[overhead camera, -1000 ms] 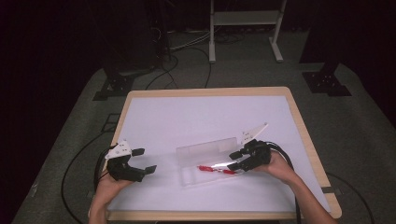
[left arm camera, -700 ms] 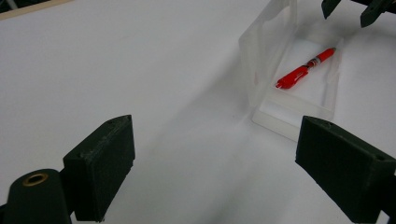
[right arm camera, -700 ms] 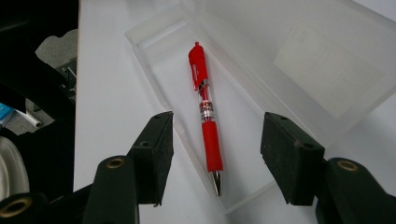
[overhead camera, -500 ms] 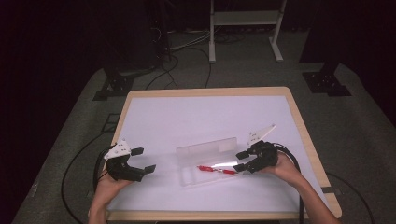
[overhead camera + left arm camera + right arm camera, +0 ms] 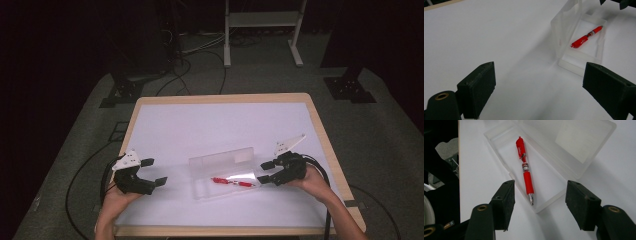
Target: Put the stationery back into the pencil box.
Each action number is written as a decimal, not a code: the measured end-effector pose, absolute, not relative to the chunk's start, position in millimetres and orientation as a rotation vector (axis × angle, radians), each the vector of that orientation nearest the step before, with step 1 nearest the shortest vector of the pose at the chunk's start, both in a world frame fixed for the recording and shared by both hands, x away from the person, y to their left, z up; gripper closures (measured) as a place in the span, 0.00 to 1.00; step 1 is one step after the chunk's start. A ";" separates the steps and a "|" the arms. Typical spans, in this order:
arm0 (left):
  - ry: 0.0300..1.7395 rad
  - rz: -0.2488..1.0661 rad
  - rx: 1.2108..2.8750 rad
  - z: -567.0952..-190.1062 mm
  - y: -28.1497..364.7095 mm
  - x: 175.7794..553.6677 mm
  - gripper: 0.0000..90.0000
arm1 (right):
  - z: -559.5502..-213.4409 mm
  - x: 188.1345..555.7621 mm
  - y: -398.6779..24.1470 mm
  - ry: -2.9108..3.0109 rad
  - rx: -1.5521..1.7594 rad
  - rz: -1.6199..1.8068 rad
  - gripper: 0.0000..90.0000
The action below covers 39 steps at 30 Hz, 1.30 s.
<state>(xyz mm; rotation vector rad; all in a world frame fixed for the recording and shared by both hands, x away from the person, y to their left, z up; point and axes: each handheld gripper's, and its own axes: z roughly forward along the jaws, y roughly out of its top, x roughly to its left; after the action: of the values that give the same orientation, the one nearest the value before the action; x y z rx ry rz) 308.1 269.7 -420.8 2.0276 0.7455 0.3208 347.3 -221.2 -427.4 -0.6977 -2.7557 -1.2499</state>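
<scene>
Now the pen lies flat in the tray of the clear case, near the middle of the desk, with the lid standing open on the far side. Your right claw sits just off the case's right end, jaws spread and empty; your left claw rests well apart to the left, also spread and holding nothing. By the look of it the pen is stowed, so closing comes next: bring the lid toward you and down over the tray, steadying the case with your left. You have plenty of bare desk on every side, though the near edge lies close behind your wrists.
</scene>
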 end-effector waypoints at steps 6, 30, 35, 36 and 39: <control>0.746 0.318 2.029 -421.2 269.3 308.3 0.12 | -428.6 344.5 -228.4 -2.757 -0.720 -1.249 0.43; 0.749 0.314 2.032 -422.3 268.8 308.7 0.12 | -435.1 334.5 -254.7 -2.740 -0.824 -1.270 0.41; 0.748 0.313 2.032 -422.4 268.9 308.8 0.12 | -436.9 332.8 -258.3 -2.739 -0.838 -1.266 0.41; 0.747 0.313 2.033 -422.4 268.9 308.8 0.12 | -437.6 332.6 -259.6 -2.742 -0.839 -1.268 0.40; 0.748 0.313 2.031 -422.2 268.8 308.7 0.12 | -438.8 330.8 -263.6 -2.739 -0.857 -1.267 0.40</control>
<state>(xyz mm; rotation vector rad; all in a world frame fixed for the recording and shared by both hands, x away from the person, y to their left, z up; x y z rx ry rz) 308.7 268.8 -422.2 2.0306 0.7477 0.3133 330.8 -263.6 -438.8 -0.8567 -2.7388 -1.2674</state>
